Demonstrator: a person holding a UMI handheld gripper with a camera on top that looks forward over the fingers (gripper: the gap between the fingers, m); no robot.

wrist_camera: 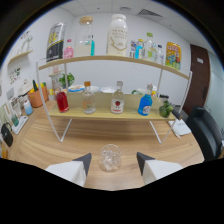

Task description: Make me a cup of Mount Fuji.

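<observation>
Flanking a clear glass (109, 156), open tongs (113, 159); bottle-laden shelf (115, 114) beyond.

Clear glass (109, 157) on pale wood table (45, 145); red bottle (62, 101), blue bottle (145, 105), orange pot (35, 98), green plant (165, 109), white shelf frame (52, 107).

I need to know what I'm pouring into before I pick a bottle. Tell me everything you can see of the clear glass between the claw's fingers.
The glass is clear, faceted-looking and seems empty, though that is hard to judge. It stands upright on the wooden table, just ahead of the shelf rack. It sits between the fingers of the open claw with a gap at each side, so nothing but the table touches it.
</observation>
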